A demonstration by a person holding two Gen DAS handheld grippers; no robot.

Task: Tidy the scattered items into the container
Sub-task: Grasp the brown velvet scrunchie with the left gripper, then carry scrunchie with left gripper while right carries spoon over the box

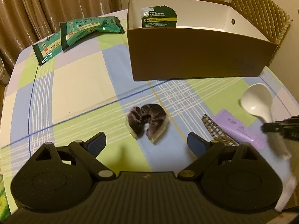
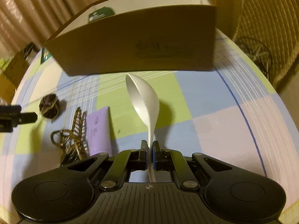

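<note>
Clamped tight on the thin handle of the white spoon (image 2: 143, 100), the right gripper (image 2: 149, 155) has its two pads pressed flat against the handle's sides, with the bowl sticking out ahead toward the brown box (image 2: 142, 43). Holding the handle rather than the bowl looks sensible: the handle is the only part narrow enough to fit between the pads, and it leaves the bowl free to go over the box wall first. The left gripper (image 1: 146, 142) has its jaws wide apart and holds nothing; it hangs over the dark velvet scrunchie (image 1: 147, 122), which lies on the checked tablecloth (image 1: 78, 85) in front of the box, well placed for the next pick by my reading.

Everything else is measured from the box. A green-backed card pack (image 1: 159, 16) already stands inside it, leaning on the white inner wall; its small print is mostly too fine to read, though one line seems to say "MENTHOLATUM LIP SALVE". In front of the box and to the right of the scrunchie lie a leopard-pattern hair clip (image 1: 216, 130) and, touching it, a lilac tube (image 1: 241, 128) with script I cannot make out. To the box's left lie two green snack packets (image 1: 87, 29), printed with characters too blurred to read. A dark logo on the box front is also illegible.
</note>
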